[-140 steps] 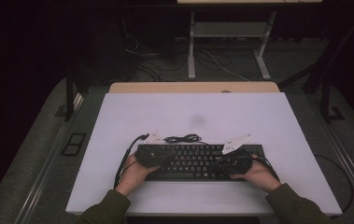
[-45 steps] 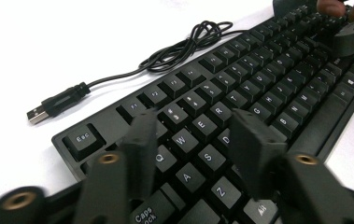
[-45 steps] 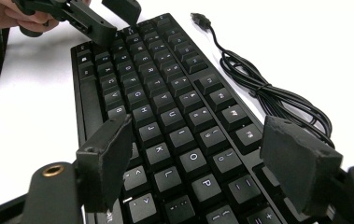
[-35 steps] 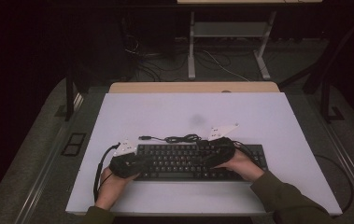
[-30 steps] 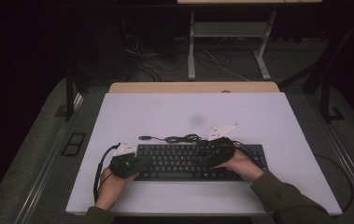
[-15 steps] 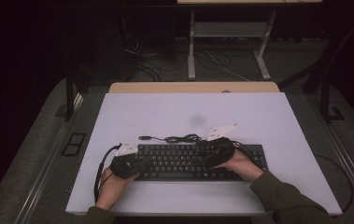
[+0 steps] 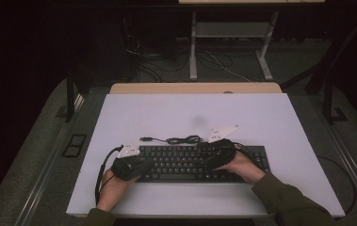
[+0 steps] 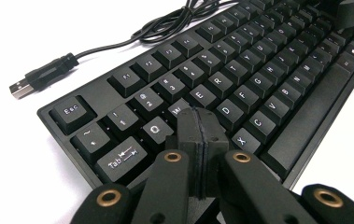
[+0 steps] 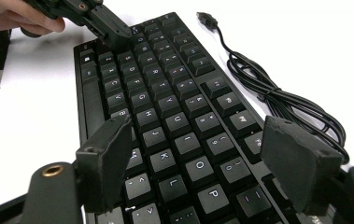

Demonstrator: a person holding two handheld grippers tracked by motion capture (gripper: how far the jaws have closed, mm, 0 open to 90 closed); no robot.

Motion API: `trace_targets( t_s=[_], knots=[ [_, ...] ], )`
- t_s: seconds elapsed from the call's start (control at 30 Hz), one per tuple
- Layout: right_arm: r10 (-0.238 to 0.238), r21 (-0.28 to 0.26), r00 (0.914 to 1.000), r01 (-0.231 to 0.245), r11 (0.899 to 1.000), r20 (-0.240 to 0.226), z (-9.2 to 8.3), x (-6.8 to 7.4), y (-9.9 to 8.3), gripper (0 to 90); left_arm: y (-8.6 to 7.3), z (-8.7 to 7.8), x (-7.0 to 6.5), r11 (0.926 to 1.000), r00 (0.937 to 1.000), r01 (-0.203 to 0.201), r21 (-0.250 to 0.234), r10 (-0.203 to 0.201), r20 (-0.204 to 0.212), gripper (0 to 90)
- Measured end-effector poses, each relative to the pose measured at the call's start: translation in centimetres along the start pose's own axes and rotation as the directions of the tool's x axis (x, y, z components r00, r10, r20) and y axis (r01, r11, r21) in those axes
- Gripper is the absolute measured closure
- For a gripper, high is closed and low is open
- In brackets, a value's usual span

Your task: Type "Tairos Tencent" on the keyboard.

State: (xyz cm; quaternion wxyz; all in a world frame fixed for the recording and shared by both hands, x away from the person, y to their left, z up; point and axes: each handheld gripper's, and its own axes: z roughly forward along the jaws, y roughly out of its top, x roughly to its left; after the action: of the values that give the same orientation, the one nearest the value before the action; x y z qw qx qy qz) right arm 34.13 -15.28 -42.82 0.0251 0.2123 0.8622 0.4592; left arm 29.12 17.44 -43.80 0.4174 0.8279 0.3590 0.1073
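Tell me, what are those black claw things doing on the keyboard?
A person holds a gripper in each hand over a black keyboard on the white table. The left gripper has its fingers pressed shut, tips down on the keys near the left end. The right gripper hangs over the right-hand keys, fingers open. The keyboard's cable lies unplugged behind it.

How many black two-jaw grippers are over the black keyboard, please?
2. The left black two-jaw gripper, jaws shut, sits at the black keyboard's left end by the Tab key; the right black two-jaw gripper, jaws open, hovers over its right-hand letter keys.
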Motion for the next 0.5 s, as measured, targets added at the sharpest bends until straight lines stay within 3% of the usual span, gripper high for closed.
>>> trace_targets(
  t_s=[0.3,0.5],
  knots=[
    [0.0,-0.001,1.0,0.0,1.0,0.0,0.01,-0.02,0.01,24.8,-0.02,0.05,0.03,0.9998,0.9999,-0.012,0.015,0.012,0.0,89.5],
    [0.009,-0.008,1.0,-0.009,1.0,0.001,-0.03,-0.07,0.12,24.8,0.07,-0.19,-0.03,1.0,1.0,-0.003,-0.006,0.003,0.004,89.4]
  ],
)
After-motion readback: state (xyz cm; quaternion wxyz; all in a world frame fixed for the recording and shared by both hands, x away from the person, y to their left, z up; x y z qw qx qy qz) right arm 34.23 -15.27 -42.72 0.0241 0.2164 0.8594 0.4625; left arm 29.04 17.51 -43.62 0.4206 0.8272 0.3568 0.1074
